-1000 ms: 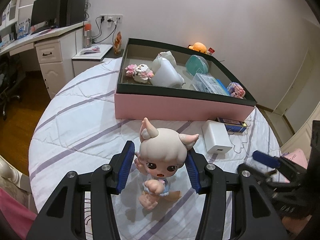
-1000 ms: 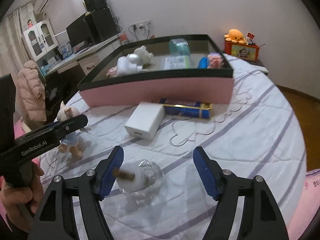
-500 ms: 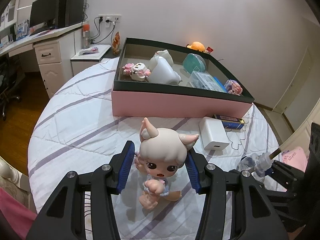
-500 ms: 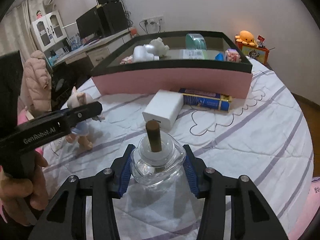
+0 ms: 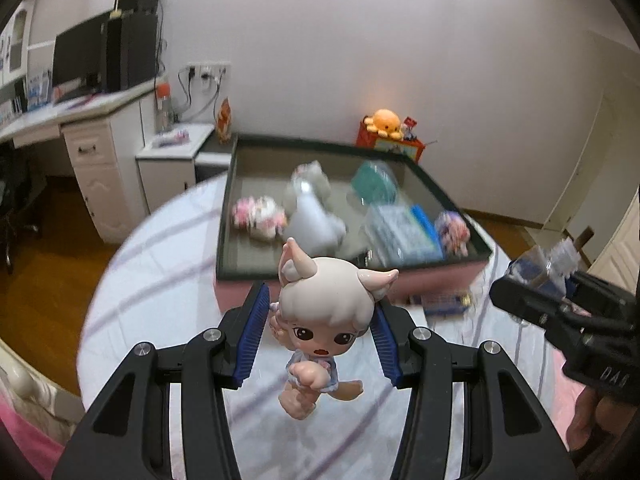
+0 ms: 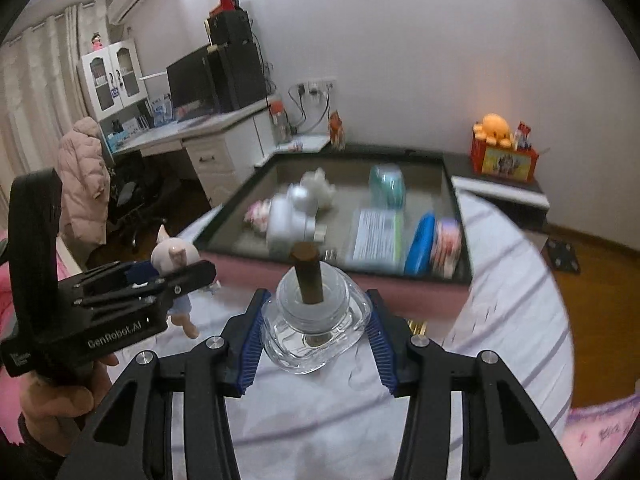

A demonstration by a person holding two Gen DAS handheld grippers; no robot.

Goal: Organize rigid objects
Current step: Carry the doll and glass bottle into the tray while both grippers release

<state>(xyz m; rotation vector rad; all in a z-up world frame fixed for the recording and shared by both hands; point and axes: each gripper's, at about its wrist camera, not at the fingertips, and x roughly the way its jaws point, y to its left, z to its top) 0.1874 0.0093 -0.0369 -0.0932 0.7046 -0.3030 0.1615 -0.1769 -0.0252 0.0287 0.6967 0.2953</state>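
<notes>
left gripper (image 5: 318, 336) clamps doll (image 5: 324, 320) | right gripper (image 6: 316, 330) clamps glass bottle (image 6: 316, 320) | box (image 6: 400, 304) lies ahead (both hands about equally near)

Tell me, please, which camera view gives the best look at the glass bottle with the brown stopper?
The right wrist view: the glass bottle sits centred and sharp, upright between the right claw pads, stopper in full view. The left wrist view shows only a blurred glimpse of the bottle at the right edge, mostly hidden by that claw.
</notes>
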